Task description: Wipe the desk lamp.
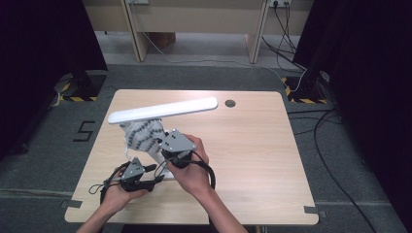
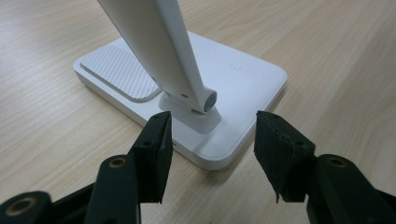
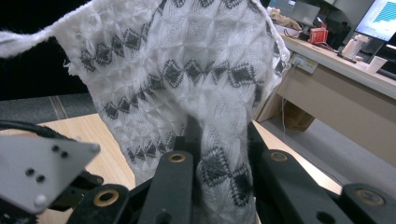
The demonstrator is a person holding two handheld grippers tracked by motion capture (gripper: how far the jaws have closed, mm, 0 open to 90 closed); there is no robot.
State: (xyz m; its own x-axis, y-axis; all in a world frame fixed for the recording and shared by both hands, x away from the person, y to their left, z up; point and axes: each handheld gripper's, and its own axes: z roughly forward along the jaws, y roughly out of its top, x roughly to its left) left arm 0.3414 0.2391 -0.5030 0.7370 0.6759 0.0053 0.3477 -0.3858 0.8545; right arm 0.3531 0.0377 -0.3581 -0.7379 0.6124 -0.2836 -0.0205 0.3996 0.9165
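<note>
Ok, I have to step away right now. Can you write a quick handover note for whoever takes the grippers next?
Right gripper: shut on the patterned white cloth, holding it up against the lamp's stem, under the lamp's long white head.
Left gripper: open, jaws apart, low at the near edge of the lamp base, beside the stem's hinge. It touches nothing.
Lamp: upright on the table, left of centre.
Done: cloth gripped and brought to the lamp.
Left: probably steady the base with the left gripper, then work the cloth along the lamp; that is a guess from the pose.
</note>
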